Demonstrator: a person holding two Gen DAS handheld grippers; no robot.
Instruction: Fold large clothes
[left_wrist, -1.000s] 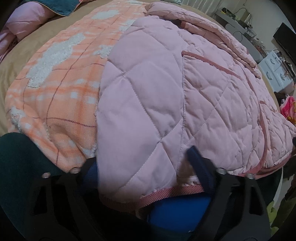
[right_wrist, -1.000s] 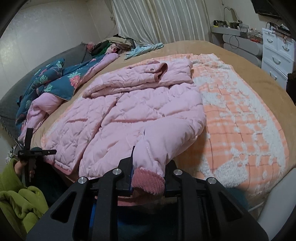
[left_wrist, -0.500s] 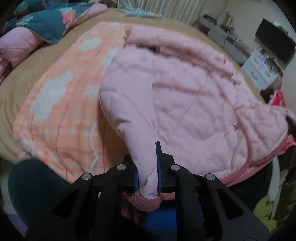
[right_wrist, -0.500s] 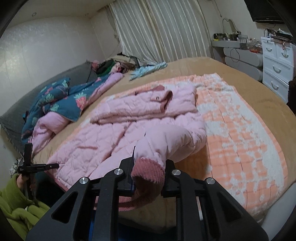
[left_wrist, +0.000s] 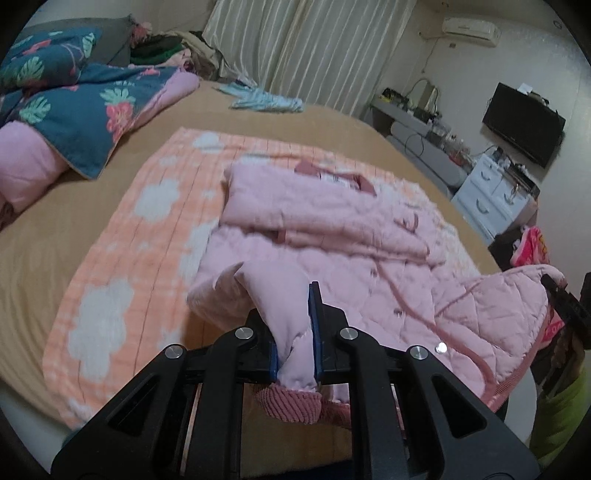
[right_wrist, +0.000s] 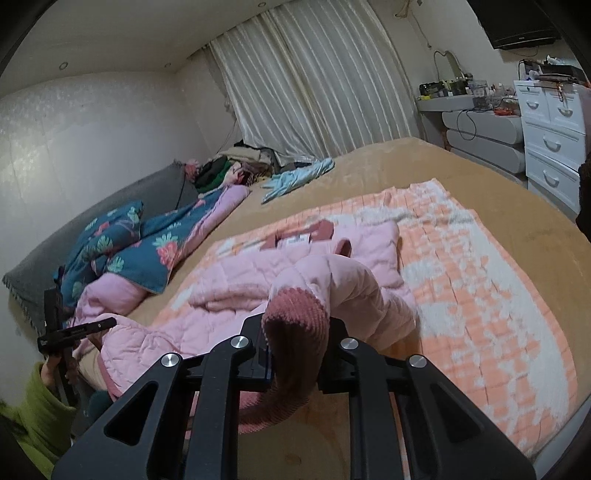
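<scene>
The left claw (left_wrist: 294, 334) is clamped on a sleeve of the pink quilted jacket (left_wrist: 354, 236) just above its ribbed cuff, while the right claw (right_wrist: 295, 345) is pinched on the other sleeve at its darker pink ribbed cuff (right_wrist: 295, 325), both sleeve ends lifted clear of the bed (right_wrist: 517, 206). Beyond them the jacket's body lies on the orange-and-white checked blanket (right_wrist: 480, 295) spread over the tan bed, and farther back a blue floral quilt (left_wrist: 74, 107) sits bunched near the pale curtains (right_wrist: 317, 85).
</scene>
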